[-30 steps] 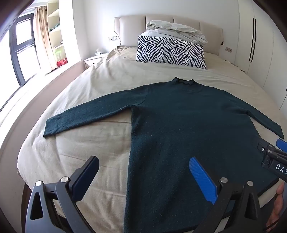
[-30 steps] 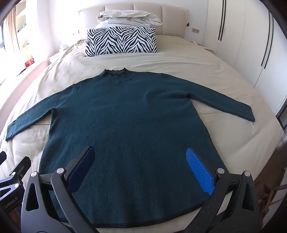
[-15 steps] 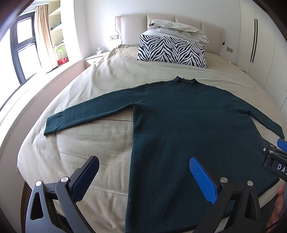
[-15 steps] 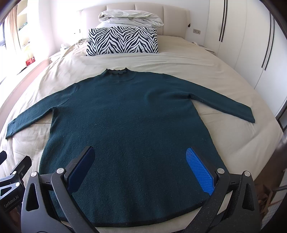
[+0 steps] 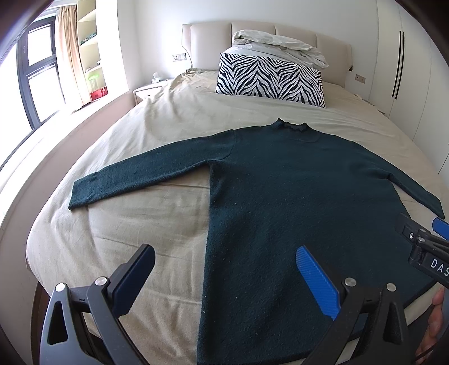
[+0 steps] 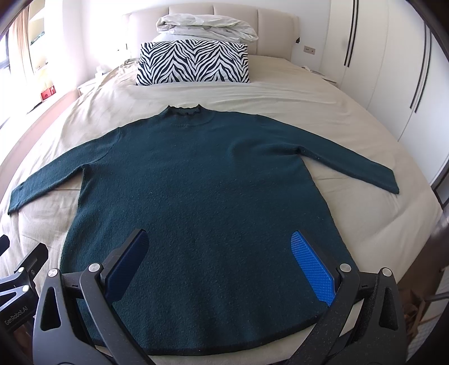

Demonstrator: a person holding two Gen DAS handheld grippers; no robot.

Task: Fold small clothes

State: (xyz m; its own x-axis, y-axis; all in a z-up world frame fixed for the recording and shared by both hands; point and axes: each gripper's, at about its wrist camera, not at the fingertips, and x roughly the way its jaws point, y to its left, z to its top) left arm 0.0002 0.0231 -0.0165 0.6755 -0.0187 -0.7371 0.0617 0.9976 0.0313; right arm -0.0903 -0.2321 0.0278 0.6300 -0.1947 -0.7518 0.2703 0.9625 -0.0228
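A dark green long-sleeved sweater [image 5: 294, 202] lies flat on the beige bed, collar toward the headboard, both sleeves spread out; it also shows in the right wrist view [image 6: 207, 202]. My left gripper [image 5: 224, 269] is open and empty, hovering above the sweater's left hem side. My right gripper [image 6: 219, 255] is open and empty, above the lower middle of the sweater near its hem. The right gripper's body shows at the right edge of the left wrist view [image 5: 426, 247].
A zebra-striped pillow [image 6: 193, 61] with a folded grey duvet [image 6: 207, 25] on top stands at the padded headboard. A nightstand [image 5: 147, 91] and window lie to the left, white wardrobes [image 6: 393, 70] to the right. The bed's foot edge [image 6: 224, 358] is just below the hem.
Both views shifted slightly, as if the grippers rose or pulled back a little. The sweater has not moved and both grippers stay open.
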